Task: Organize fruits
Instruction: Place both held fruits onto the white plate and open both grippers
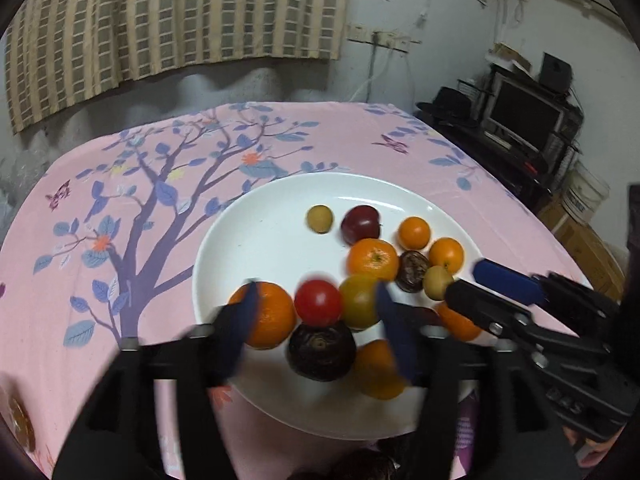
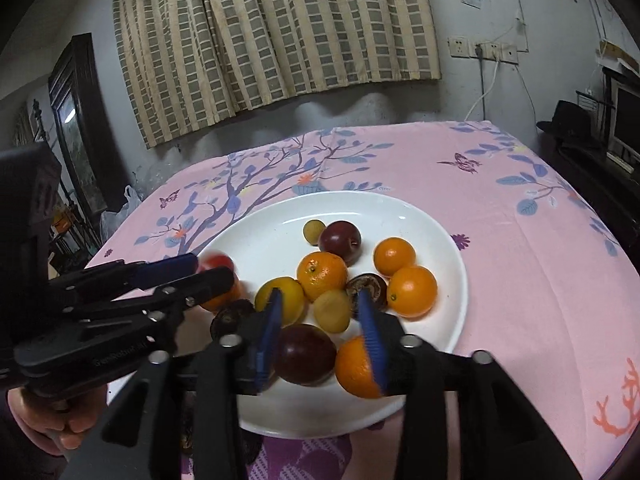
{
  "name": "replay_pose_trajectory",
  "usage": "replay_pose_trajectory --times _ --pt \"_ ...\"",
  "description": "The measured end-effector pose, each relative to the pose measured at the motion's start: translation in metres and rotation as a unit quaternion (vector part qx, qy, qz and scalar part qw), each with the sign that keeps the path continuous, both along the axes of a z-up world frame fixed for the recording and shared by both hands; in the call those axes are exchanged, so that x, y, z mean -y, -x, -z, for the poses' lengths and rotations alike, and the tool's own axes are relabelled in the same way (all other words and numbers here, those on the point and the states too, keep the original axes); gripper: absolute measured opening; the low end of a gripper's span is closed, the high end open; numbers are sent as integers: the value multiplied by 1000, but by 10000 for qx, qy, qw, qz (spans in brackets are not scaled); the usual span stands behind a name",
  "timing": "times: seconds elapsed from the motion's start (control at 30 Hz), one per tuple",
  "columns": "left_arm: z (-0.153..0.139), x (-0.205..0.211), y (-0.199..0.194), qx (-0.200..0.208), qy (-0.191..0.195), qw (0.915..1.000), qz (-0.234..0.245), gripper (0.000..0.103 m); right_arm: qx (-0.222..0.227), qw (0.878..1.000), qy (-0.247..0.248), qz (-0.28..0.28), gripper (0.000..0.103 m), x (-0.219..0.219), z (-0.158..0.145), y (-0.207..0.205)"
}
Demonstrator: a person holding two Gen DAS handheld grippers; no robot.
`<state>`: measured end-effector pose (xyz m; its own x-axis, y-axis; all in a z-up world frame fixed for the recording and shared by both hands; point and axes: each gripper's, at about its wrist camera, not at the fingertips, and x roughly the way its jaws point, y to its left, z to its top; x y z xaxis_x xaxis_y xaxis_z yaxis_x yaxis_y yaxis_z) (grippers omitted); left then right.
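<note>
- A white plate point(image 1: 224, 248) sits on a table covered with a pink cloth point(image 1: 120, 216) printed with a purple tree, and all the fruit in play lies on the right half of that plate
- The left gripper point(image 1: 316, 312) hangs over the near edge of the plate with its blue fingers spread wide; nothing is gripped between them
- Between those fingers (blurred in the left wrist view) show a red tomato point(image 1: 318, 303), a yellow-green tomato point(image 1: 360, 300) touching it on the right, and a dark brown fruit point(image 1: 321, 350) just in front
- A large orange point(image 1: 269, 315) lies partly behind the left finger, touching the red tomato
- The right gripper point(image 2: 322, 336) is likewise open, its fingers parted over the plate's near side, a dark plum point(image 2: 306, 354) between them but not pinched
- An orange point(image 2: 358, 368) sits beside the plum, half hidden by the right finger
- Farther back lie a mandarin point(image 2: 322, 274), two small oranges point(image 2: 412, 291) touching each other, a second dark plum point(image 2: 340, 240) and a small yellowish fruit point(image 2: 314, 230) touching it
- A checked curtain point(image 2: 272, 32) hangs on the wall behind the table
</note>
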<state>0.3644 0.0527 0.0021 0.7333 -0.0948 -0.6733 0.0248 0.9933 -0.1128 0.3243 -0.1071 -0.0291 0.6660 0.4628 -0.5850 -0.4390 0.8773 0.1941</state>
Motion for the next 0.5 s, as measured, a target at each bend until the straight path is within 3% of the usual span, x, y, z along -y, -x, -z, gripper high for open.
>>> replay_pose_trajectory --times 0.13,0.3,0.5 --pt "-8 -11 24 179 -77 9997 -177 87 -129 9994 50 -317 44 -5 -9 21" --pt "-8 -38 73 105 11 9985 -545 90 -490 9952 396 -751 44 -20 3 59" --pt "10 -55 123 -32 495 9947 -899 90 -885 9893 635 -973 44 -34 29 91"
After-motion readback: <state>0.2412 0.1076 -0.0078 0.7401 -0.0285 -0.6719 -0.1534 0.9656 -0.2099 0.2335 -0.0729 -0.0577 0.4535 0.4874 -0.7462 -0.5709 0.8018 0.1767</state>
